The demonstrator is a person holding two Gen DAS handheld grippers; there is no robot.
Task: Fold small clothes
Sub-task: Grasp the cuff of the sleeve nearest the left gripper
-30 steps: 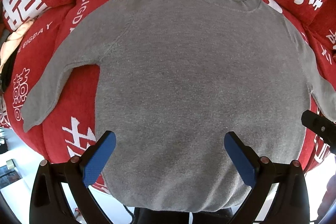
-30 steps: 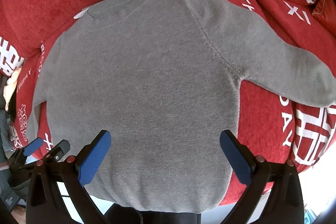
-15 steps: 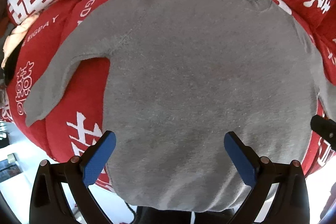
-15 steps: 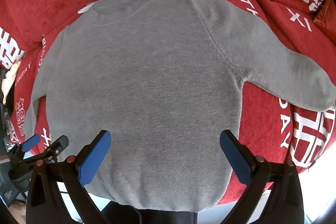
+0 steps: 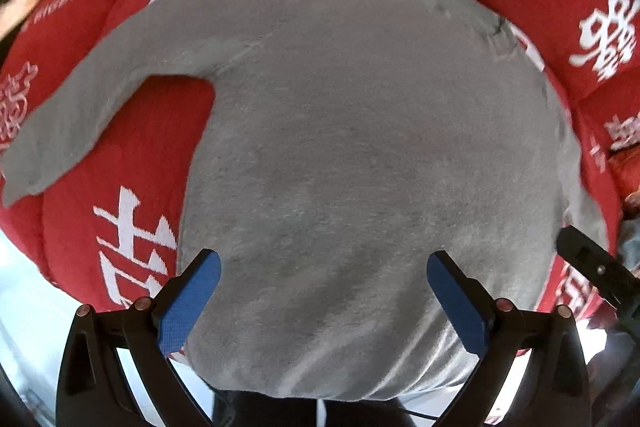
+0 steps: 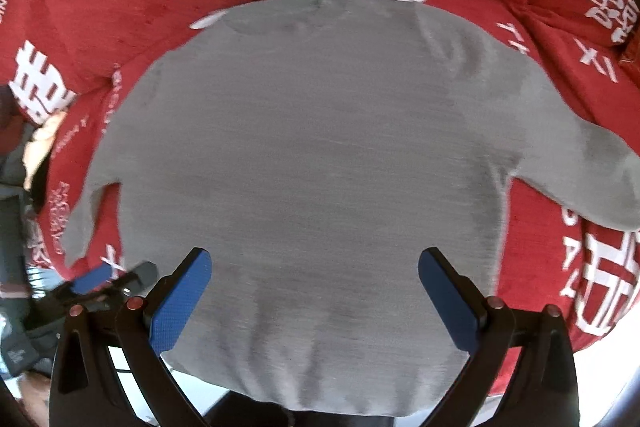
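Garment: a grey knitted long-sleeved sweater (image 5: 352,155) lies spread flat, neckline at the far side, hem hanging over the near edge
Surface: a red plush cushion with white printed characters (image 5: 132,163) beneath the sweater
Sleeves: both spread outward on the cushion, one to each side
Left tool (image 5: 323,297): black frame, blue pads, spread wide above the lower part of the sweater, holding nothing
Right tool (image 6: 315,293): spread wide over the hem area, likewise holding nothing
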